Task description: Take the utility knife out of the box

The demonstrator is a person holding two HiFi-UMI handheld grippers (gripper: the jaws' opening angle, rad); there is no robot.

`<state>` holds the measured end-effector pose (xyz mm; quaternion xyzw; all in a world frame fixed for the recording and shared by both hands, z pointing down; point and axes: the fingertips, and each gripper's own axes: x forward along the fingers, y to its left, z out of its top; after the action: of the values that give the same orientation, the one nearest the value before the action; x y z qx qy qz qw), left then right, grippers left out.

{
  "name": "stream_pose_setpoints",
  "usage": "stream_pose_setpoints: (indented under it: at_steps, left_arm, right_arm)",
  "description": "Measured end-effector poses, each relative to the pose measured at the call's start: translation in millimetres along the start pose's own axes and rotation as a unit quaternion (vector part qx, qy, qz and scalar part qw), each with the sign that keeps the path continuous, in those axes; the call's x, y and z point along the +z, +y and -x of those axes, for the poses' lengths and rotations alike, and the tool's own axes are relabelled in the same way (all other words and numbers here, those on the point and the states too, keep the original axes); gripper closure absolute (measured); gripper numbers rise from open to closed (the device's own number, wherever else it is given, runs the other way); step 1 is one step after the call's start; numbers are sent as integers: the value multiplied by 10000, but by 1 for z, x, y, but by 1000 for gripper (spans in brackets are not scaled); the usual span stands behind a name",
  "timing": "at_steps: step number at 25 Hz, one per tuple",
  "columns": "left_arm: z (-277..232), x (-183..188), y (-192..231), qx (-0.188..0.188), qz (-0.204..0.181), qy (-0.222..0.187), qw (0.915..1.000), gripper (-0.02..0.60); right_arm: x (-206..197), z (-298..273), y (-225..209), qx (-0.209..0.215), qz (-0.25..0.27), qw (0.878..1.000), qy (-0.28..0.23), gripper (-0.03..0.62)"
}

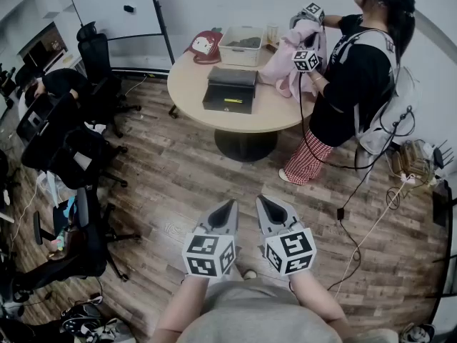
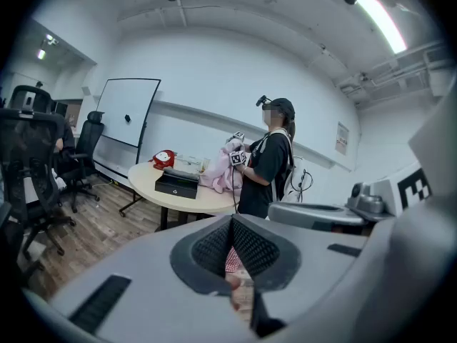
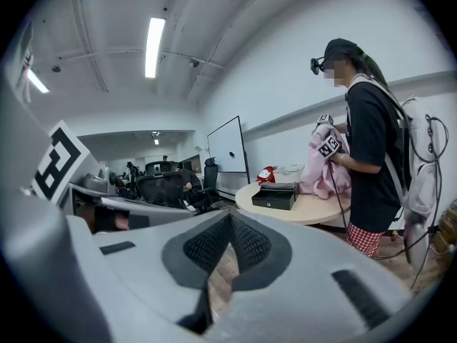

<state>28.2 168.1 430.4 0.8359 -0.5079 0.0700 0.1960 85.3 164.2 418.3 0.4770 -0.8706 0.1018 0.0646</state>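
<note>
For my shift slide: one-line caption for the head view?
Left hand-held gripper and right hand-held gripper, both shut and empty, above the wood floor, facing a round table bearing the black box.

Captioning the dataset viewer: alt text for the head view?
The left gripper and right gripper, both shut and empty, held side by side above a wood floor, pointing toward a round table with a black box on it. Another person stands at the table's right handling pink cloth; office chairs at left.
</note>
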Motion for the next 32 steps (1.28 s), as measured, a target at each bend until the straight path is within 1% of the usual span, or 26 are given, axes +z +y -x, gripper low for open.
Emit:
stream_pose_setpoints:
  at_steps: [7,11,15,21,27,32]
  left_arm:
    - [29,4,-18,6,-235,-349,9991,578]
    - [37,3,-24,-14,-178,-401,9990,578]
    - [40,1,-28,2,-215,-405,9989,578]
    - [46,3,-25,207,-310,-567,9977,578]
    - [46,0,-20,293,-198,-480,9982,578]
    - [37,-1,-13,189,-110,-440,9988,578]
  right_arm:
    - [2,31,23,85,26,9999,-116,594]
    - [8,43,31,126,148,9997,-164,594]
    - [9,47,34,179,182,9996,-146,594]
    - [10,53,39,275,136,9991,-278,594]
    - [7,49,36,298,49,9992,-272,593]
    - [1,36,33,344,-24,9993,-128,593]
